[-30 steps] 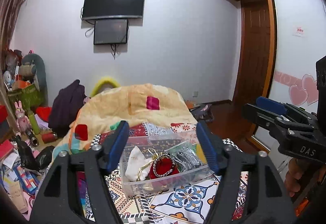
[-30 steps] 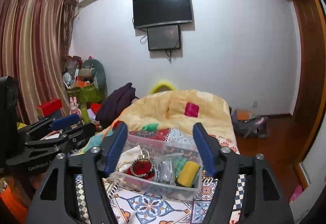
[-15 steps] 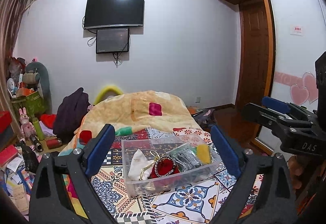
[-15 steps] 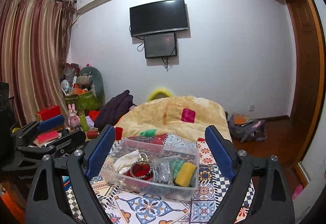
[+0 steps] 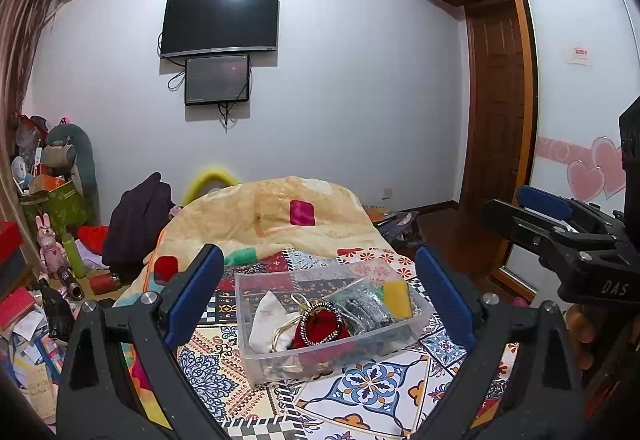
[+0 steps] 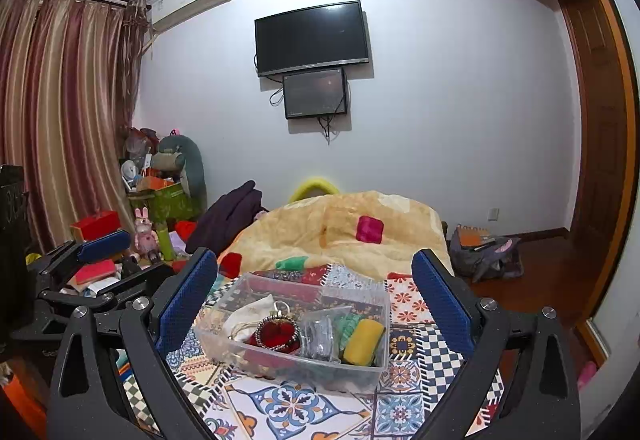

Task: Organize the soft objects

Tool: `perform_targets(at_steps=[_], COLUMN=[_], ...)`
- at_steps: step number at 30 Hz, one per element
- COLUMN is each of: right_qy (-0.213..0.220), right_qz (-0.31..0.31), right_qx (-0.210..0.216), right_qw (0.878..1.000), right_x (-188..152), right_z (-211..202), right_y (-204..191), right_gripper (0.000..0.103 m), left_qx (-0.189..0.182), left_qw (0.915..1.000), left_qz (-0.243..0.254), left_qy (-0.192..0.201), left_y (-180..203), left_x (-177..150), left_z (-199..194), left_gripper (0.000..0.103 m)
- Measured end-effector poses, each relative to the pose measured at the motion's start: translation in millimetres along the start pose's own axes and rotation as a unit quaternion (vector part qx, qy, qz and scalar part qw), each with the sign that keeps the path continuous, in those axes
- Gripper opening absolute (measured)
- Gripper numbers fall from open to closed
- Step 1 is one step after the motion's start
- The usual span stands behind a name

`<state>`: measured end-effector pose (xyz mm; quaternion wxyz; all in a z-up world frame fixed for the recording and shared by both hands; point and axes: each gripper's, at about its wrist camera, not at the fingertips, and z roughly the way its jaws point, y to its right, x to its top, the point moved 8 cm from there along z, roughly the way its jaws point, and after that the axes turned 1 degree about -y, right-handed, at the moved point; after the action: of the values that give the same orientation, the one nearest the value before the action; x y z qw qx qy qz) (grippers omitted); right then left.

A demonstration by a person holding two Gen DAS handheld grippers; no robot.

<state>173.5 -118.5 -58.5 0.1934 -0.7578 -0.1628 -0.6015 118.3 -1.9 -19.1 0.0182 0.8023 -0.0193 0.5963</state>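
Note:
A clear plastic box [image 5: 256, 356] [image 6: 224, 348] stands on the patterned bed cover. In it lie a white cloth pouch [image 5: 266, 324] [image 6: 244, 316], a red beaded purse [image 5: 320, 326] [image 6: 278, 332], a grey shiny bag [image 5: 366, 306] [image 6: 318, 334], a green item [image 6: 348, 322] and a yellow sponge [image 5: 396, 294] [image 6: 362, 336]. My left gripper [image 5: 318, 282] is open and empty, held back from the box. My right gripper [image 6: 314, 282] is open and empty too, also short of the box. Each gripper shows at the other view's edge.
A yellow patchwork quilt [image 5: 276, 215] is heaped behind the box. A dark garment [image 5: 136, 215] and cluttered toys and boxes [image 5: 44, 240] lie at the left. A bag [image 6: 486, 252] sits on the floor at the right, near the wooden wardrobe [image 5: 496, 111].
Both grippers have opened wide, from jaws close around the box's width to well apart. Both have also pulled back and up a little from the box.

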Motion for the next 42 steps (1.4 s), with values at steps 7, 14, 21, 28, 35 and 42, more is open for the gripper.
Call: perform_targets(at_steps=[7, 14, 21, 28, 35, 42], right_qy=[-0.001, -0.003, -0.002, -0.003, -0.002, -0.003], right_qz=[-0.001, 0.002, 0.003, 0.003, 0.003, 0.004], right_qx=[-0.001, -0.001, -0.001, 0.0, 0.001, 0.001], right_qw=[1.0, 1.0, 1.0, 1.0, 1.0, 1.0], right_x=[-1.3, -1.9, -2.9, -3.2, -2.3, -2.3], right_z=[-1.0, -2.4, -2.3, -2.5, -4.5, -4.8], right_y=[-0.3, -0.8, -0.6, -0.5, -1.1, -2.0], right_gripper=[0.098, 0.098, 0.098, 0.098, 0.098, 0.098], left_qx=[-0.003, -0.003, -0.003, -0.003, -0.004, -0.005], left_qw=[1.0, 1.0, 1.0, 0.9999, 0.9999, 0.9998], left_qz=[-0.008, -0.008, -0.007, -0.008, -0.012, -0.015], left_qy=[-0.001, -0.002, -0.006, -0.006, -0.005, -0.009], left_y=[0.6, 0.0, 1.3, 1.1, 2.8, 1.9], left_x=[-0.7, -1.8, -5.0, -4.9, -4.0, -4.4], left_z=[1.8, 2.9, 5.2, 5.4, 5.9, 6.5], left_gripper=[0.099, 0.1, 0.1, 0.101, 0.103, 0.103])
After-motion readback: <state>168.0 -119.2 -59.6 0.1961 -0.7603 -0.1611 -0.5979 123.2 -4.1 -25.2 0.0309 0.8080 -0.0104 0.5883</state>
